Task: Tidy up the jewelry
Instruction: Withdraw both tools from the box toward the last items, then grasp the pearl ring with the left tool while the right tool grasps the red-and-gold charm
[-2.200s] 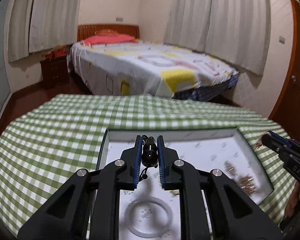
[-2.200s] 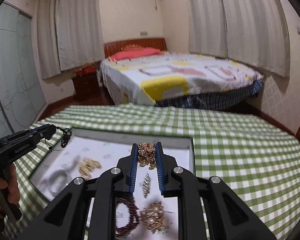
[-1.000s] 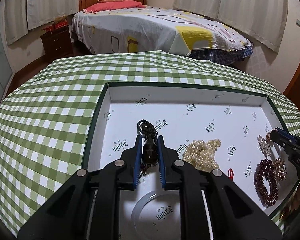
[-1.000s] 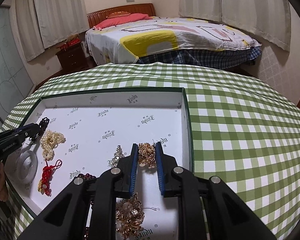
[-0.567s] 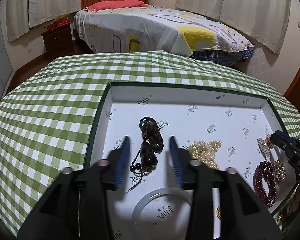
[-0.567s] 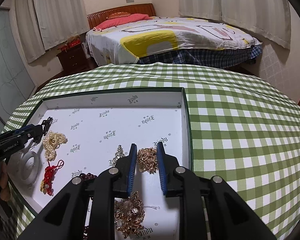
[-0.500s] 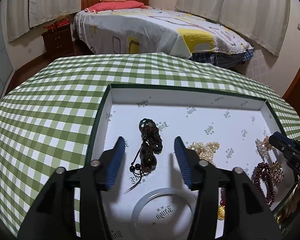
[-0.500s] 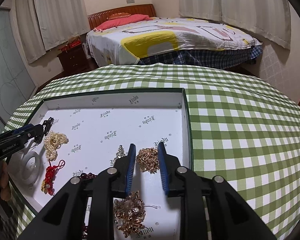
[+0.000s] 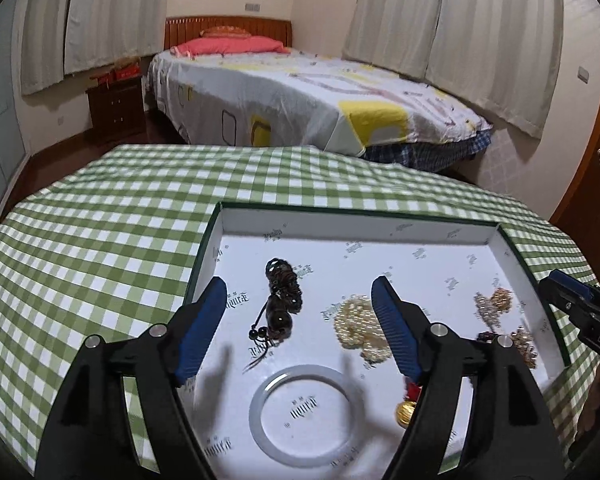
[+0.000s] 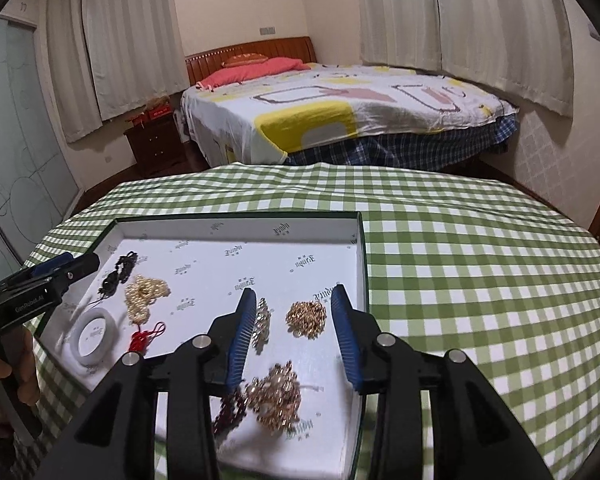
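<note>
We see our left claw (image 9: 296, 292) low in its frame, jaws opening wide and gripping nothing; the dark bead string (image 9: 282, 300) lies between them on the floor of the white tray (image 9: 380, 220), untouched. Just right of it sits the pearl heap (image 9: 360, 326), with the pale bangle (image 9: 304, 408) at bottom centre. Our right claw (image 10: 296, 300) is partly apart and opening too; the gold chain (image 10: 306, 318) rests in the tray between its jaws, clear of both pads. A gold brooch (image 10: 274, 400) lies lower in that frame. The tray stands on the green checked surface (image 10: 480, 280).
</note>
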The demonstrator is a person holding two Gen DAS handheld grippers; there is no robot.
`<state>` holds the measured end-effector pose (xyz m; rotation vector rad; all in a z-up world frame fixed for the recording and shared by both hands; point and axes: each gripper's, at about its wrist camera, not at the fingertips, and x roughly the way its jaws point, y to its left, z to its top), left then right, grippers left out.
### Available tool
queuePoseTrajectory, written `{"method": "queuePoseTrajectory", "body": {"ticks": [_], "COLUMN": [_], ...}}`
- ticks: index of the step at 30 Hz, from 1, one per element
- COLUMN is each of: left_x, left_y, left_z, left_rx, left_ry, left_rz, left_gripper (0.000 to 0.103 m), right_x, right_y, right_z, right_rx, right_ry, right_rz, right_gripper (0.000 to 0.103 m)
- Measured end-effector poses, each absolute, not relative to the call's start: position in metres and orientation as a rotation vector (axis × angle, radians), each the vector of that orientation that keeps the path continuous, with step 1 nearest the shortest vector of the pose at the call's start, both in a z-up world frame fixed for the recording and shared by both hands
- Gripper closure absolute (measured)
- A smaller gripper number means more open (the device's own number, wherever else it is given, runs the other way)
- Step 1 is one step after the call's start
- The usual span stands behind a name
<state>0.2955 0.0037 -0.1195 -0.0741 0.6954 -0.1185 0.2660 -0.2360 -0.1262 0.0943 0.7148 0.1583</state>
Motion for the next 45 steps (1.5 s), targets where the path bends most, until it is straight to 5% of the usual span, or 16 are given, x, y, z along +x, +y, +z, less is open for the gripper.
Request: {"method": "queuePoseTrajectory", "body": {"ticks": [12,35,40,45], "left_x": [0.214,0.152,0.147,0.144], "left_y": [-0.016,-0.024,-0.028,-0.036], "left_z": [-0.101,-0.136,-0.137,-0.142], "left_rx": [-0.072,-0.059,-0.051,-0.042], "left_ry": [0.581,0.693,0.702,0.723], "left_rz": [-0.155,-0.152,-0.161,-0.18], "left_gripper": [0.029,0.029,0.029,0.029], "right_x": [0.205,0.156,0.144,0.14], "right_y": [-0.236,-0.23,-0.231,-0.233], "right_z": [-0.123,-0.174,-0.175,-0.175], "right_rx": [0.113,0.099,0.101,0.116], "right_ry": [0.689,0.867,0.87,0.867], "right_rz": [0.14,0.165,0.155,0.153], "right_gripper": [0.063,0.064,0.086,0.089]}}
